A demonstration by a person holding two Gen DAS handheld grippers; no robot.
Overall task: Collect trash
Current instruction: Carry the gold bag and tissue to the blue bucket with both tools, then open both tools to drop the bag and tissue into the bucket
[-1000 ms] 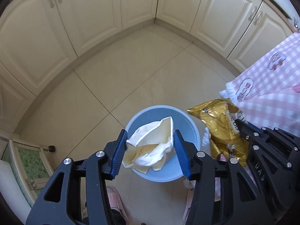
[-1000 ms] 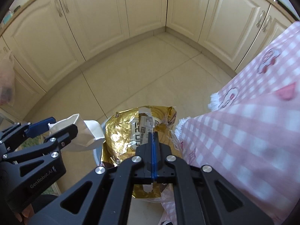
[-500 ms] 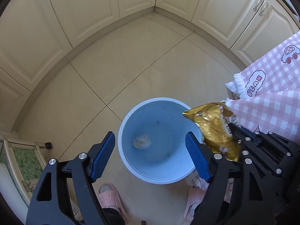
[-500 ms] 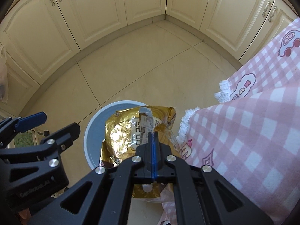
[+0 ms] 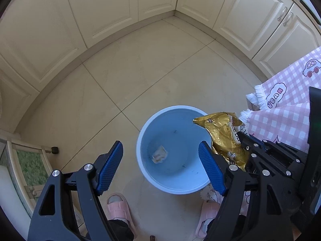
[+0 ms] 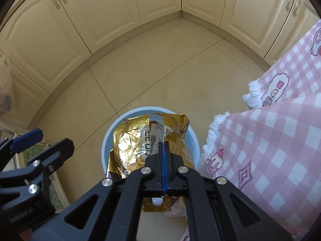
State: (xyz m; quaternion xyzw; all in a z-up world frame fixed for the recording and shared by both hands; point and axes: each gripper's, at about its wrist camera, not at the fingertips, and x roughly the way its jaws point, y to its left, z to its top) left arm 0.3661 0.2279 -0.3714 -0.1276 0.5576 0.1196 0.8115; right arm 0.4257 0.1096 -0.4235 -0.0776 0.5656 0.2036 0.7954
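- Cream cupboards (image 5: 112, 20) wrap round a corner of pale tiled floor (image 5: 140, 76), and a pink checked cloth (image 6: 270, 140) hangs at the right edge of both views.
- On the floor, just beside the cloth's fringe, stands a round blue bin (image 5: 144, 172). One crumpled scrap of paper (image 5: 159, 154) lies on its bottom, with a few dark specks around it; I see nothing else inside.
- The left gripper (image 5: 160, 166) hangs over the bin with its jaws spread wide and nothing between them.
- The right gripper (image 6: 163, 152) has its jaws pressed together on a gold foil bag (image 6: 140, 140), held above the right side of the bin, part of it over the opening.
- Risk, as I judge it: the bag is light and broad, and in the left view it overhangs the rim. Released from here, it could catch the edge and slide to the floor near the pink slippers (image 5: 118, 206).
- It could also brush the cloth fringe and snag there.
- Foil crumples unevenly, so the bag may spring open and perch across the rim.
- Moving it further over the middle before letting go would likely help.
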